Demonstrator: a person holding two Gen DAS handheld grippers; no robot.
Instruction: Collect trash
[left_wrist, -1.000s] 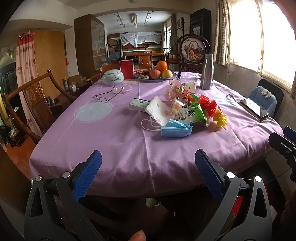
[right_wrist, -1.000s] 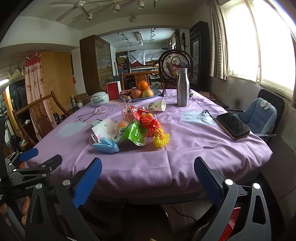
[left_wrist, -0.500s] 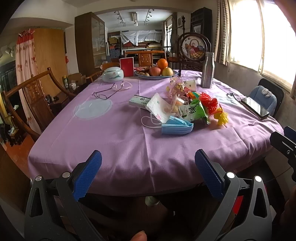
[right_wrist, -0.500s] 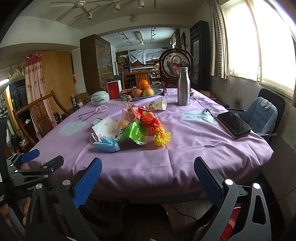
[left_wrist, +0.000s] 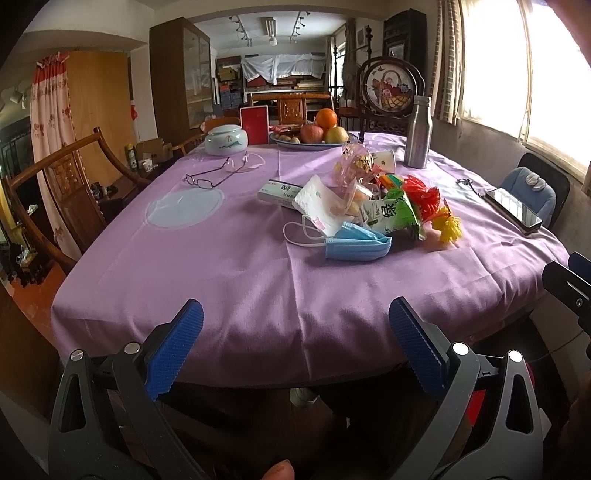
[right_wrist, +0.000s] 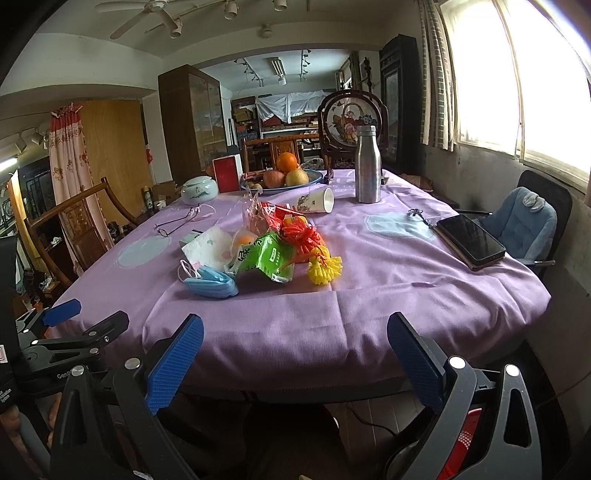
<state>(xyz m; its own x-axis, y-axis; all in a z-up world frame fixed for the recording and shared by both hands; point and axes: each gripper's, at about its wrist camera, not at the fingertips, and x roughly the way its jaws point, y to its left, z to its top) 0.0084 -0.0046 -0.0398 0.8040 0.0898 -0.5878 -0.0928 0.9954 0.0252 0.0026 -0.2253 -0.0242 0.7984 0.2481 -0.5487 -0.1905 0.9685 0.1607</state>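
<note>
1. Your trash sits heaped mid-worktop: a blue mask (left_wrist: 357, 246) nearest you, touching a green packet (left_wrist: 392, 215), a white napkin (left_wrist: 317, 202) and red and yellow netting (right_wrist: 310, 246).
2. Your left claw (left_wrist: 295, 341) gapes wide, holding nothing, short of the worktop (left_wrist: 221, 280) edge.
3. Your right claw (right_wrist: 294, 350) is equally wide and empty.
4. A phone (right_wrist: 469, 240) lies well apart at the right.

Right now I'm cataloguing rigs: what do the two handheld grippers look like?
Both match: the left gripper and right gripper have black and dark grey plastic frames with triangular cut-outs, silver round bolts, and jaws faced with ribbed blue pads. The left gripper's side carries white lettering, partly legible.
</note>
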